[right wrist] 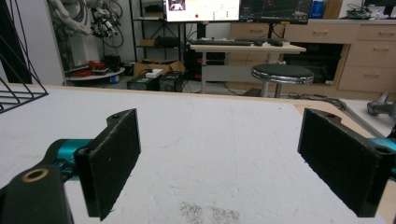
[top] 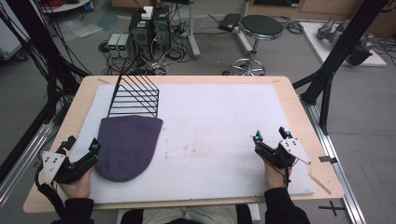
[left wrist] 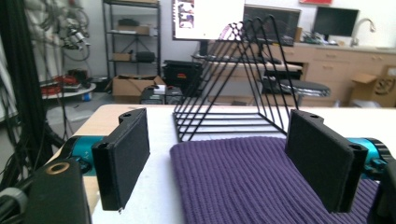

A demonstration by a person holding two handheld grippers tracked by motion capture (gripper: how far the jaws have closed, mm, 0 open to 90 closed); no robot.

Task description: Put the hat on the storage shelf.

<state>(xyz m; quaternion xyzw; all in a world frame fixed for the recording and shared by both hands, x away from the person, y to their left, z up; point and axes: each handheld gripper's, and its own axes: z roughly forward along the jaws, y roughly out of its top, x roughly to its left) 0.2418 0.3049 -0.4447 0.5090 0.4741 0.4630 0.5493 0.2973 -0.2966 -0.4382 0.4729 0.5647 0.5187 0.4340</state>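
A: Item one: purple ribbed knitted beanie [top: 127,147], flat on the white foam mat [top: 210,135] covering the wooden tabletop [top: 299,112]. Open brim just in front of the black wire triangular rack [top: 135,95], apparently touching its base; rounded crown toward the near edge.

B: Noted. Rack?

A: Upright behind the beanie, at the mat's far left corner. Slanted wires rising to a peak, horizontal bars across the base.

B: Left gripper [top: 81,151]?

A: Just left of the beanie's crown, held in a hand [top: 77,184] from the near edge. Jaws spread wide, gripping nothing. In the left gripper view, one black pad [left wrist: 122,156] over bare mat left of the beanie [left wrist: 252,179], the other pad [left wrist: 322,158] over the knit; whether touching it, cannot tell.

B: Right gripper [top: 271,136]?

A: Well apart from the beanie, far to its right, near the mat's right edge. Jaws likewise wide apart, empty. In the right gripper view, white mat [right wrist: 210,140] between the pads [right wrist: 112,163], faint brownish speckles low in the middle.

B: Anything between beanie and right gripper?

A: Bare mat with a faint reddish stain [top: 189,147].
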